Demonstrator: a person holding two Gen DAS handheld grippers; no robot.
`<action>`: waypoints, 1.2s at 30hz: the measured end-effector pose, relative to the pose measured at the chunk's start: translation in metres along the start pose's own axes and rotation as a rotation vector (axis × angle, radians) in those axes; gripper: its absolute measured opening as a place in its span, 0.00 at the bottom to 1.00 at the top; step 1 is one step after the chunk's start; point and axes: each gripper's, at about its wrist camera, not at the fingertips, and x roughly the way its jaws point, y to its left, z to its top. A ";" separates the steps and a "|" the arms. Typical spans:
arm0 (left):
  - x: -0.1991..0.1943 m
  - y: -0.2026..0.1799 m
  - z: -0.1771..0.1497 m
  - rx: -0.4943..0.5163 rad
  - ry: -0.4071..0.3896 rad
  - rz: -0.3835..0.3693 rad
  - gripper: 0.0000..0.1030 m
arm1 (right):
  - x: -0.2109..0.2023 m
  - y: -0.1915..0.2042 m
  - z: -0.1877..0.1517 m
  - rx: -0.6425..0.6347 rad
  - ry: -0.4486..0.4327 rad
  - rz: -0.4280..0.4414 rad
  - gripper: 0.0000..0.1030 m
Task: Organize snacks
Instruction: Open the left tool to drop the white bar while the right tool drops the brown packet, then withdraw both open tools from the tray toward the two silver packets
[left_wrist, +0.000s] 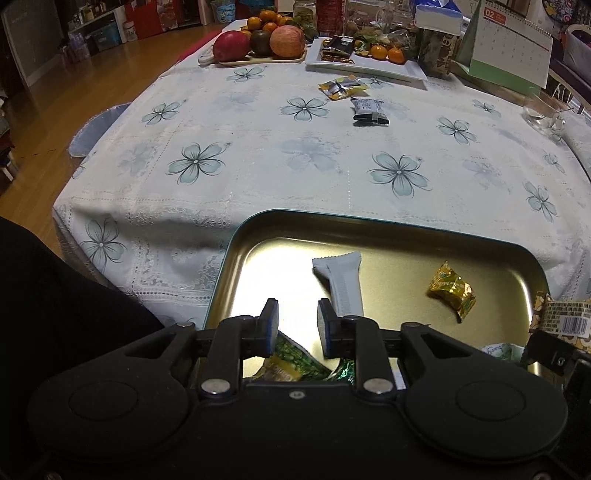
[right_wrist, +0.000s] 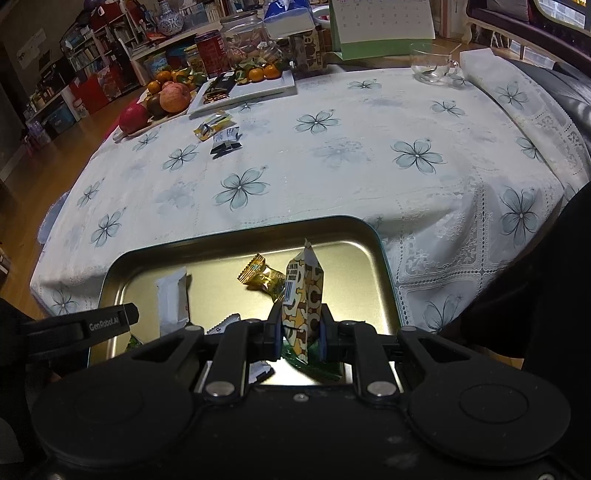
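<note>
Landmark: shallow gold-lined rectangular metal tin (left_wrist: 388, 230) at the near edge of the tabletop (left_wrist: 295, 155), which wears a white cloth with blue flowers.
Left hand-held gripper (left_wrist: 295, 321): over the tin's near left part, jaws apart, nothing between the pads; green-and-yellow foil packets (left_wrist: 291, 360) lie in the tin just below it.
White stick packet (left_wrist: 341, 284): flat in the tin, left of centre, just beyond the left hand-held gripper's right finger.
Gold foil candy (left_wrist: 452, 290): in the tin, right of the white stick packet, apart from it.
Right hand-held gripper (right_wrist: 299, 334): over the tin's near right part, jaws clamped together on a cream snack pouch with brown figures and a barcode (right_wrist: 303, 295), held upright above the tin floor.
Loose snacks: a yellow wrapper (left_wrist: 341, 86) and a grey-and-black wrapper (left_wrist: 369, 110) lie on the tabletop well beyond the tin, touching or nearly so.
Far edge beyond the tin: fruit board with apples (left_wrist: 258, 46), white rectangular plate with dark bars and mandarins (left_wrist: 365, 64), green desk calendar (left_wrist: 506, 48), clear glass cup (left_wrist: 543, 110).
</note>
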 end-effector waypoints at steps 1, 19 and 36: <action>0.000 0.001 -0.001 0.006 0.001 0.007 0.31 | 0.001 0.002 0.000 -0.005 0.002 0.002 0.18; 0.003 0.016 -0.007 -0.030 0.031 -0.006 0.31 | 0.001 0.033 -0.013 -0.169 0.054 0.143 0.27; 0.003 0.011 -0.008 -0.005 0.027 -0.004 0.32 | 0.010 0.006 -0.001 0.002 0.069 0.074 0.39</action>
